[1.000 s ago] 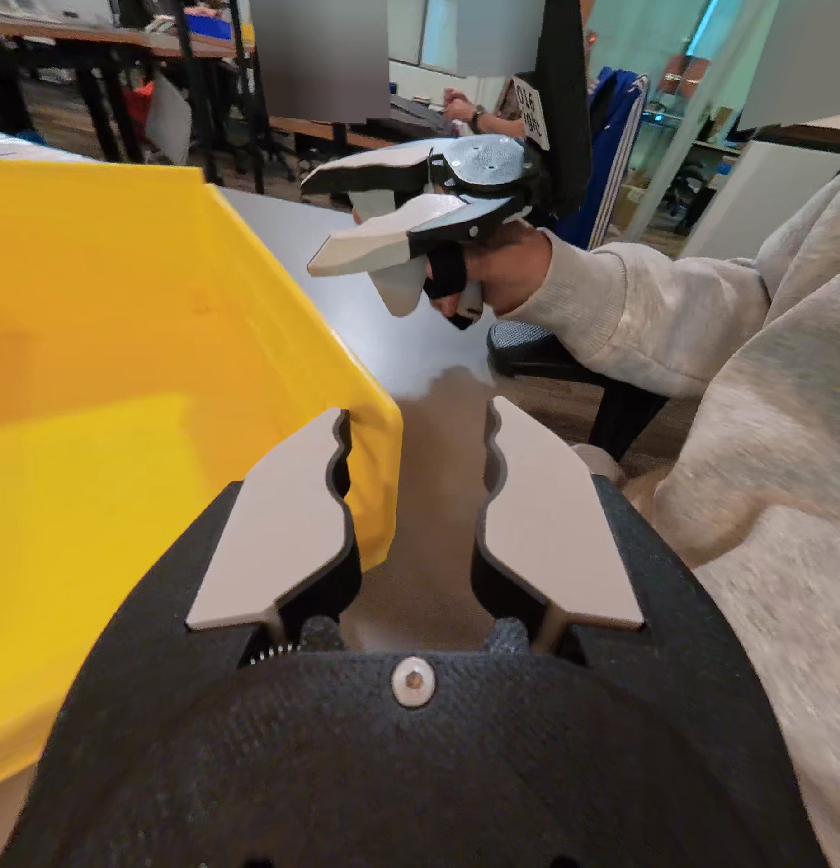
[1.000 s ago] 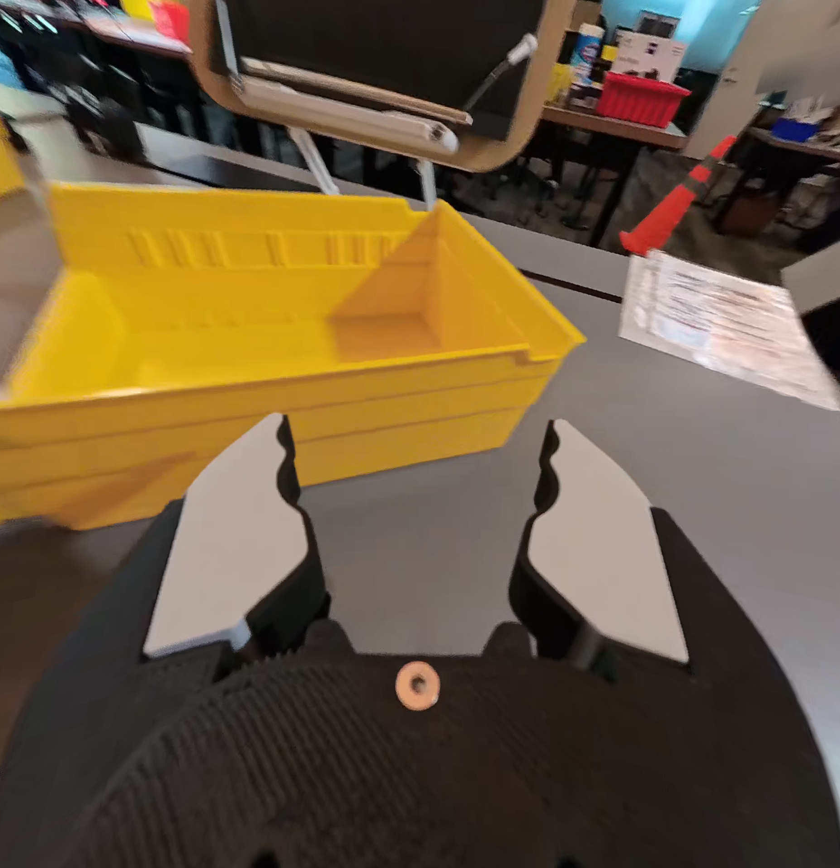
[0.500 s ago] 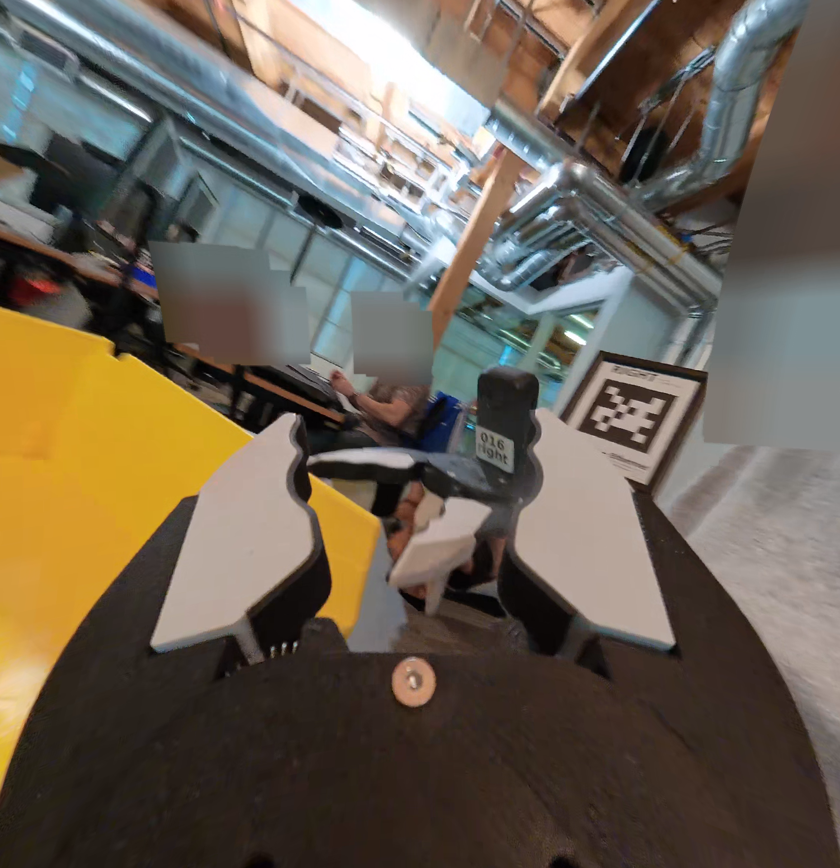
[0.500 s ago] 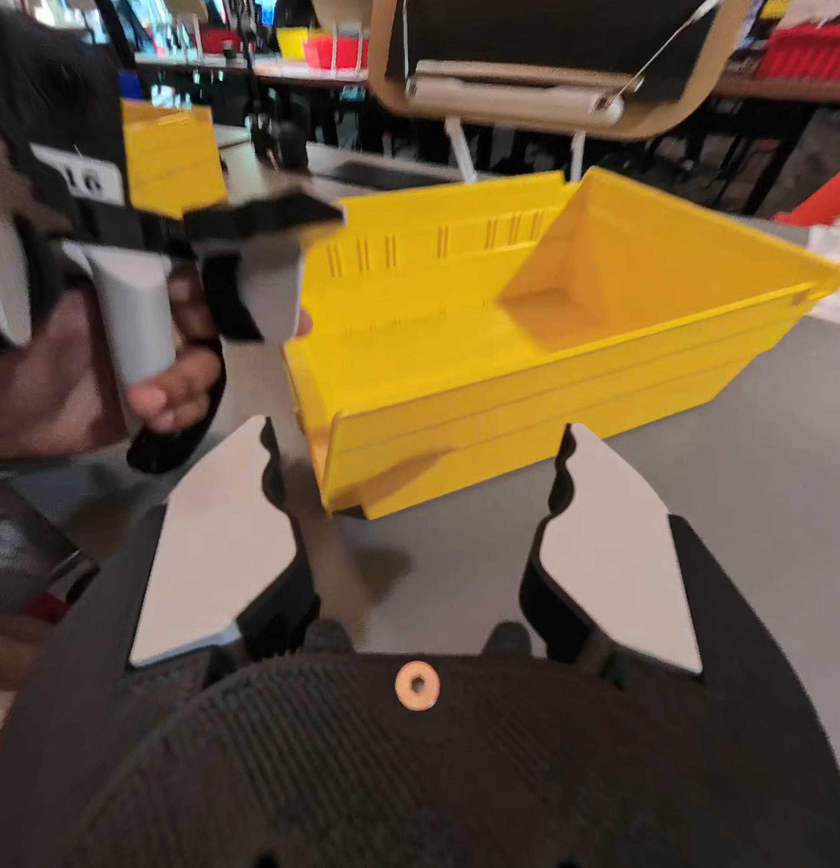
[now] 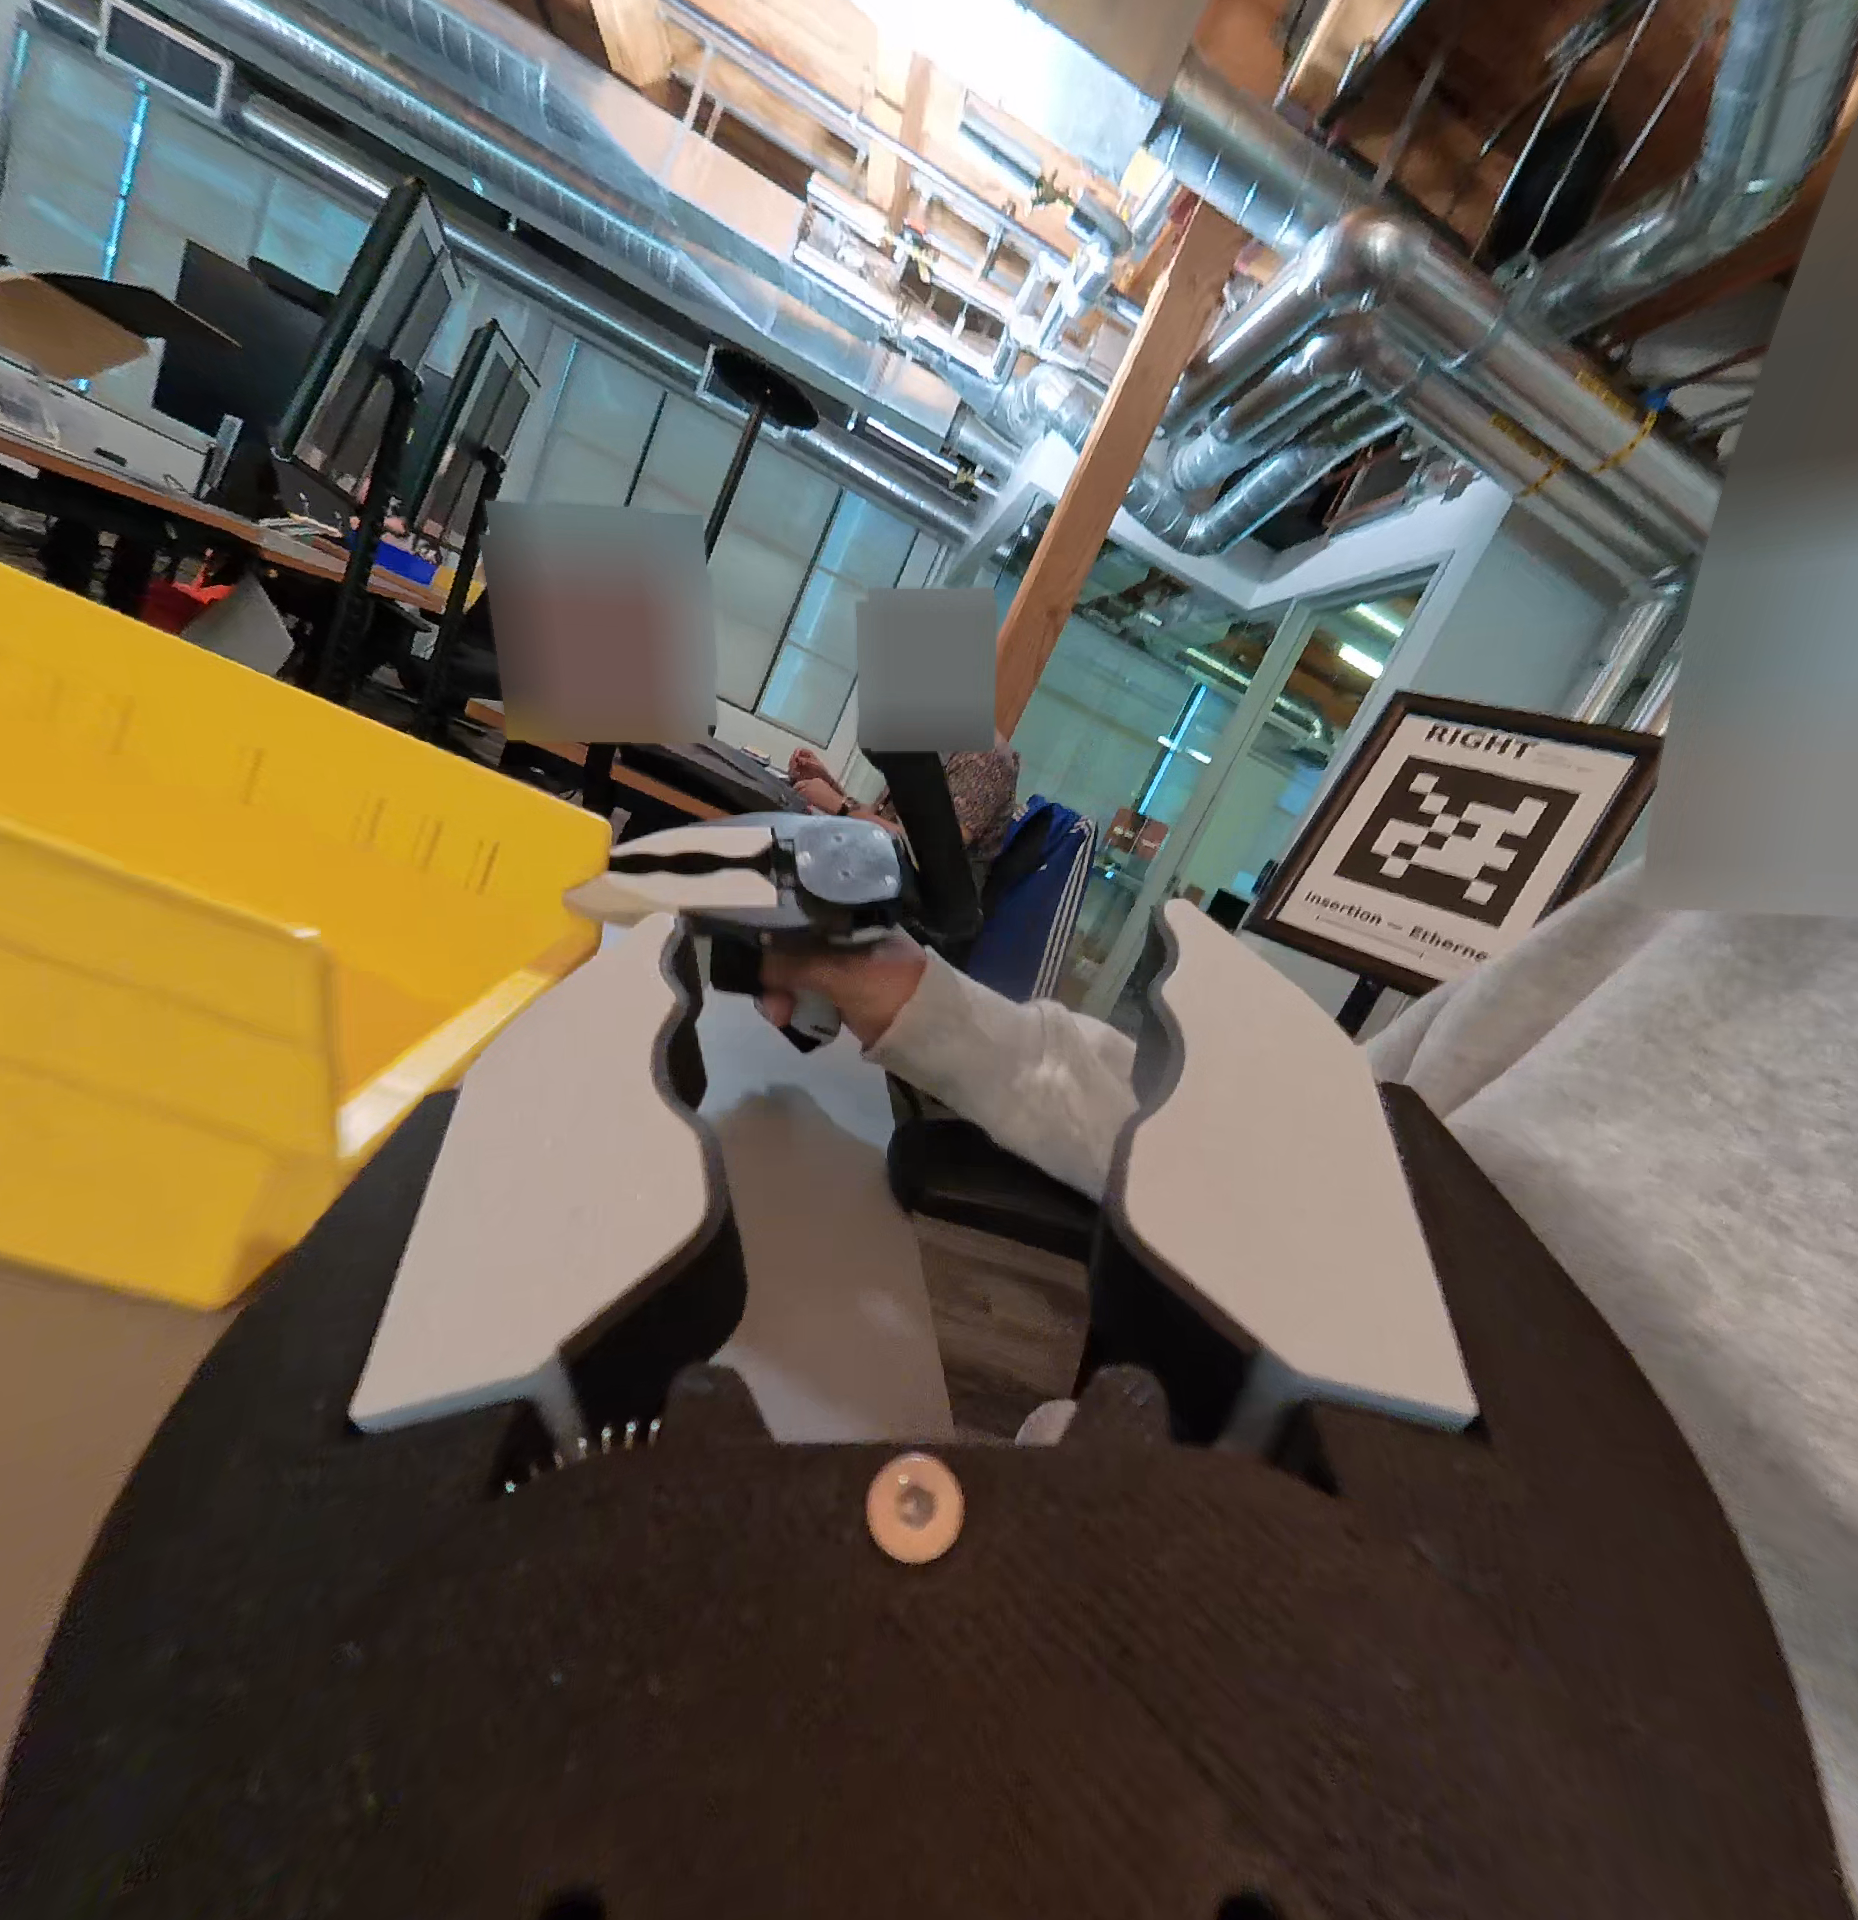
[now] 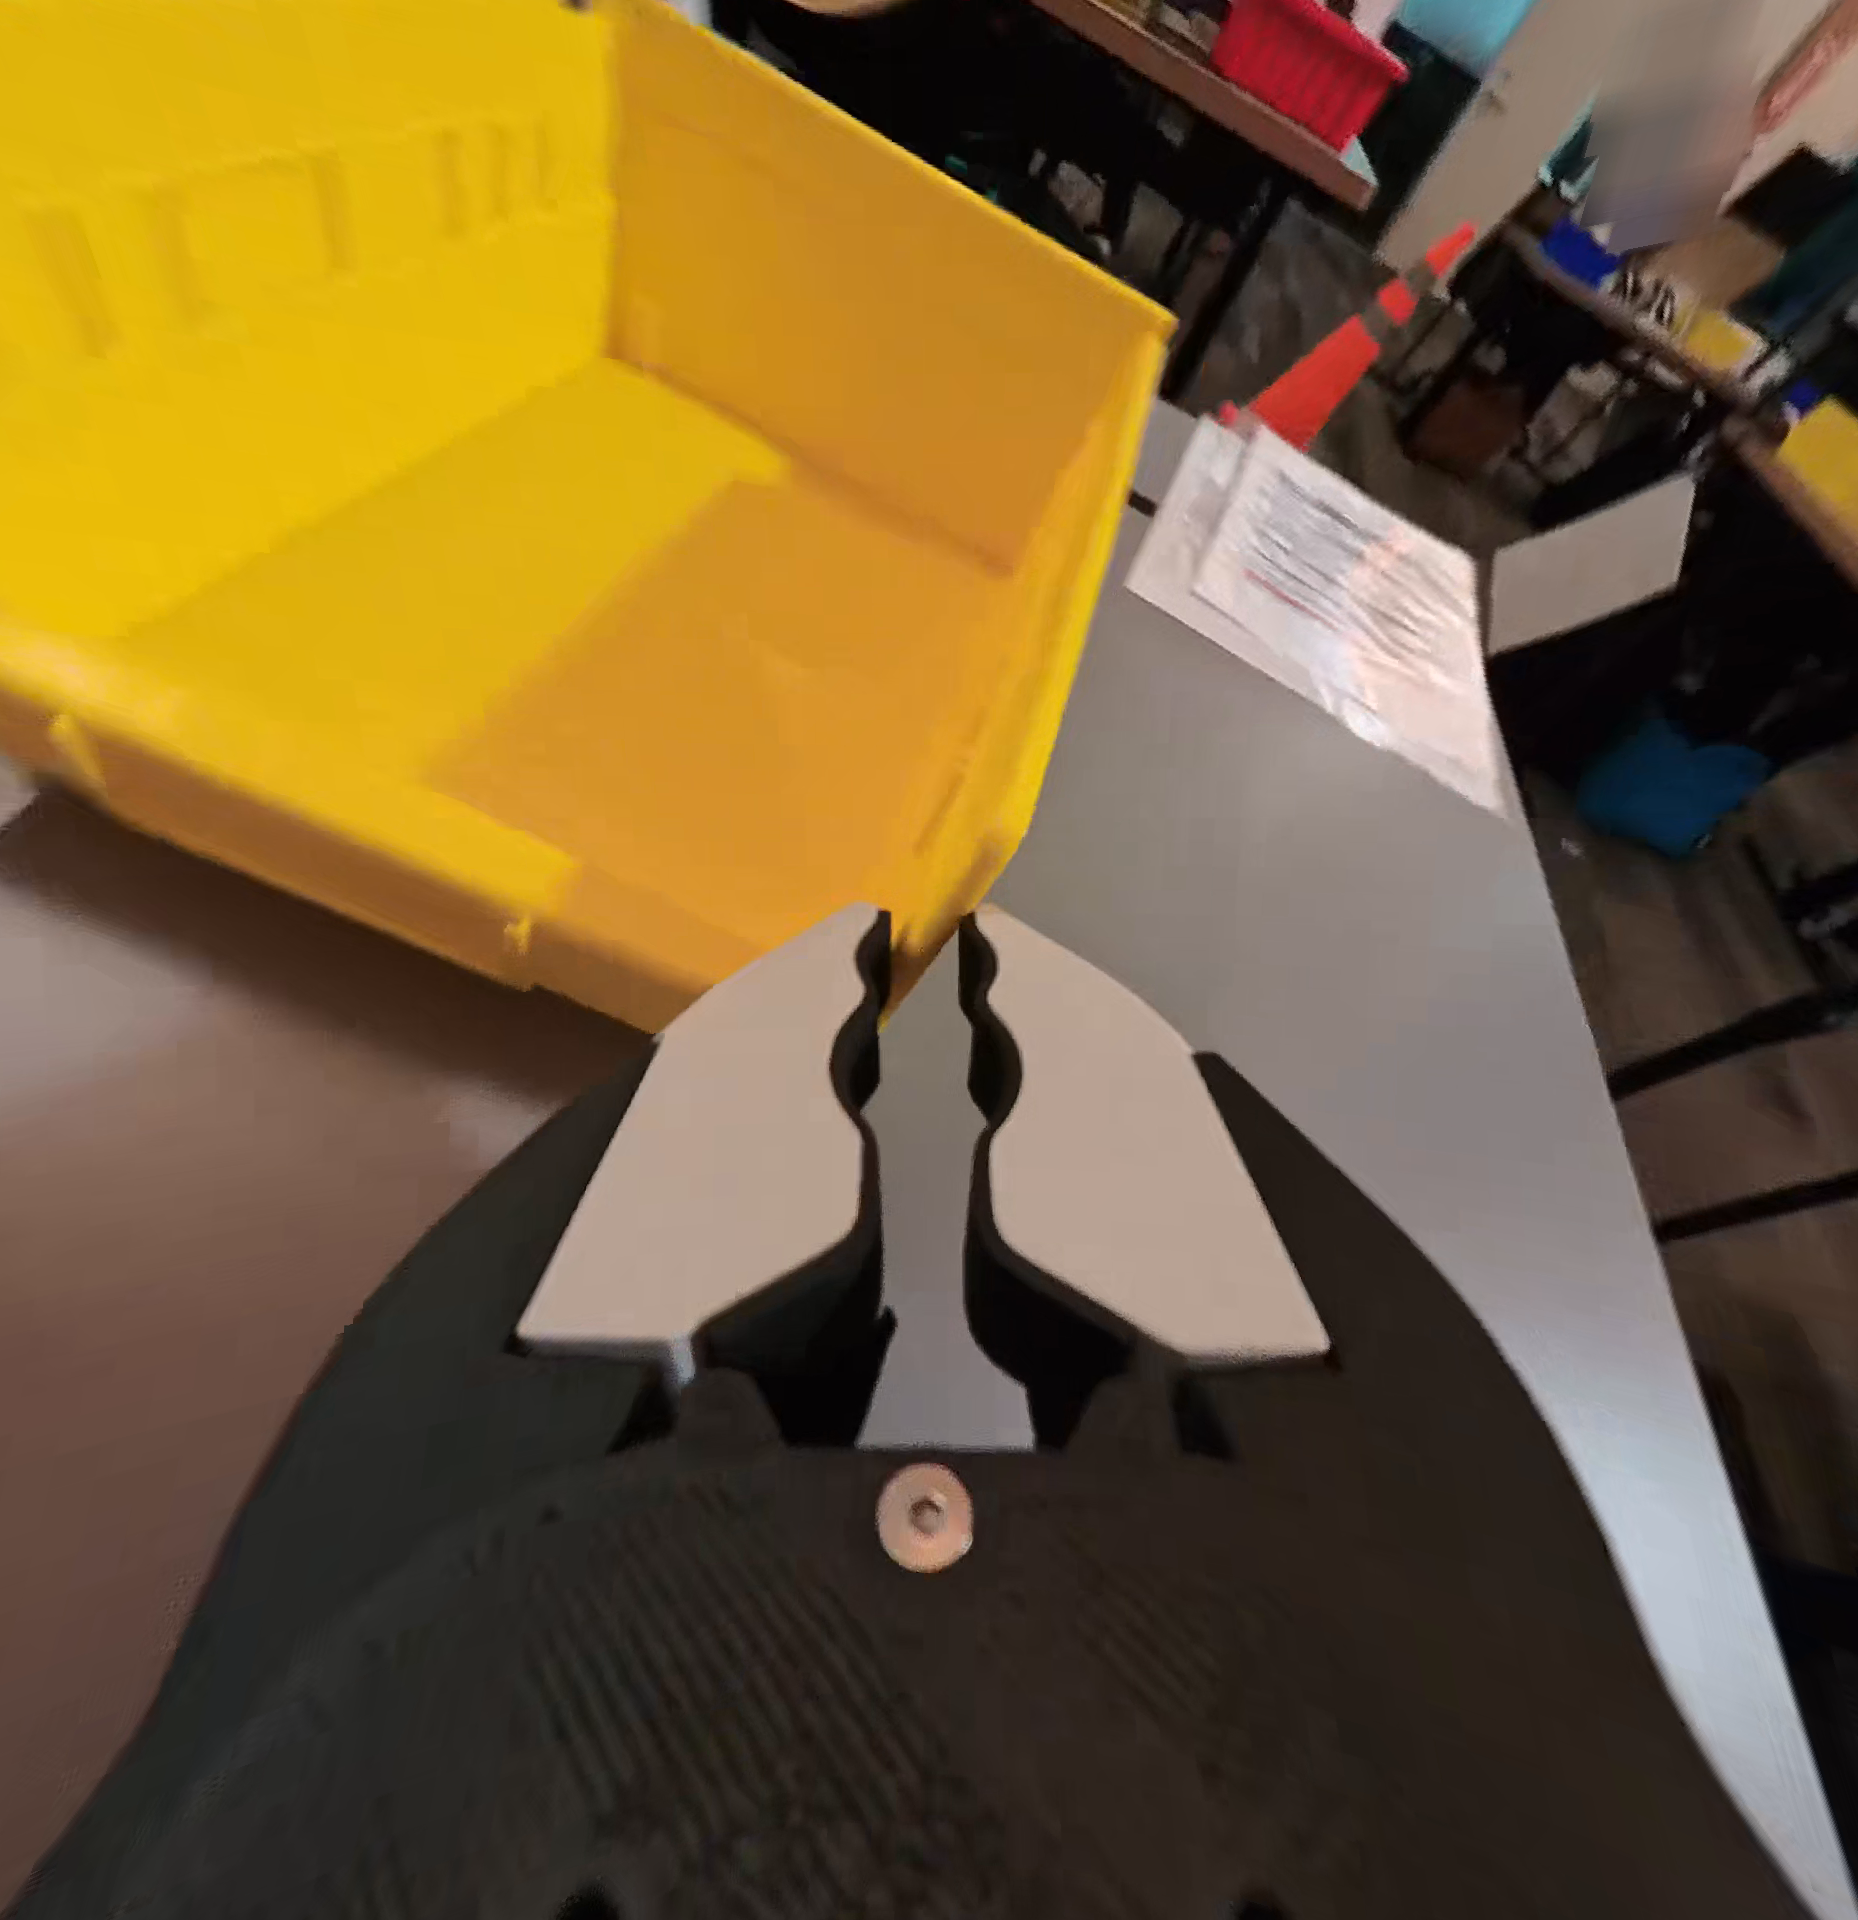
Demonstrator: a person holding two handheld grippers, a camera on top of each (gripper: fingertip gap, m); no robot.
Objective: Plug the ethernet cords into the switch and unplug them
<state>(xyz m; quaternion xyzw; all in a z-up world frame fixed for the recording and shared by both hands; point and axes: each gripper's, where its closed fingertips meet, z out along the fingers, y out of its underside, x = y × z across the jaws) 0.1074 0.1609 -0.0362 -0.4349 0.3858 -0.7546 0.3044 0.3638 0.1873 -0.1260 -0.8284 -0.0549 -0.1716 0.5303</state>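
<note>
Notably, the right gripper (image 6: 923,935) was seen with its fingers drawn nearly together, only a narrow gap left between them, pinching the near right corner of a yellow bin (image 6: 634,436); in the left wrist view the same gripper (image 5: 634,883) was seen clamped on that corner's rim. The left gripper (image 5: 920,997) was held with its fingers spread wide and nothing between them, beside the bin's (image 5: 177,935) end wall and tilted upward toward the ceiling. The bin's long axis was laid away from the right gripper's fingertips toward the far left of the grey table (image 6: 1268,935); no contents were seen inside it. A laminated sheet (image 6: 1330,582) was seen at the table's far right edge. No ethernet cords and no switch were visible in either view, so their direction and long axis could not be told. The right gripper was judged the nearer to the bin.
</note>
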